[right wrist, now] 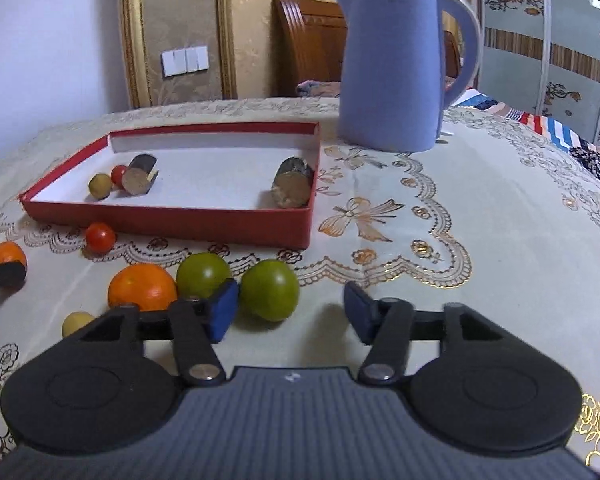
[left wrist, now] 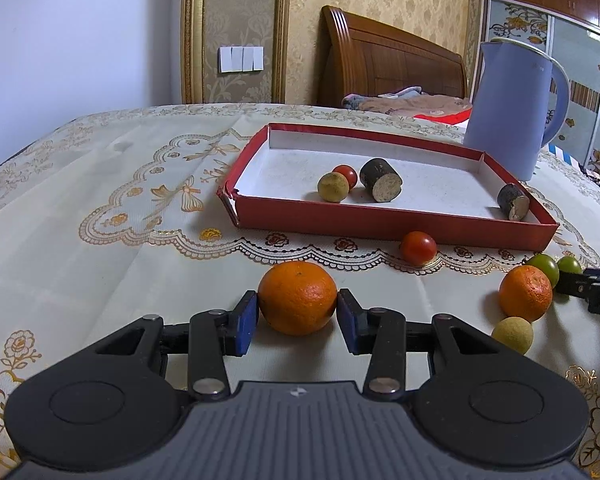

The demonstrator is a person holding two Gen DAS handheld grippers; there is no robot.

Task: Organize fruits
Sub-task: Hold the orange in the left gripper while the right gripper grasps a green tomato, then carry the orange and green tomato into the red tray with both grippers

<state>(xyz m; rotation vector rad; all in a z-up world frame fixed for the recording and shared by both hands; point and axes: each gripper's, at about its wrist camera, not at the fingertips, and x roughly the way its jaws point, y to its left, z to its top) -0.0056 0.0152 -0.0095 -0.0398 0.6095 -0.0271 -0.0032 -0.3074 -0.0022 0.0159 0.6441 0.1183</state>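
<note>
My left gripper (left wrist: 297,316) has its blue pads on both sides of an orange (left wrist: 297,298) that rests on the tablecloth. The red tray (left wrist: 380,222) behind it holds a yellow-green ball (left wrist: 333,187), a small red tomato (left wrist: 346,174) and two dark cut cylinders (left wrist: 381,180). A red tomato (left wrist: 418,247), a second orange (left wrist: 525,293), a pale ball (left wrist: 512,335) and two green fruits (left wrist: 545,267) lie at the right. My right gripper (right wrist: 290,312) is open around a green fruit (right wrist: 270,290), which touches the left pad; the other green fruit (right wrist: 203,274) lies beside it.
A tall blue kettle (right wrist: 392,68) stands behind the tray's right end. The table carries a cream and gold embroidered cloth (left wrist: 100,208). A wooden headboard and a bed lie beyond the table, with a wardrobe at the right.
</note>
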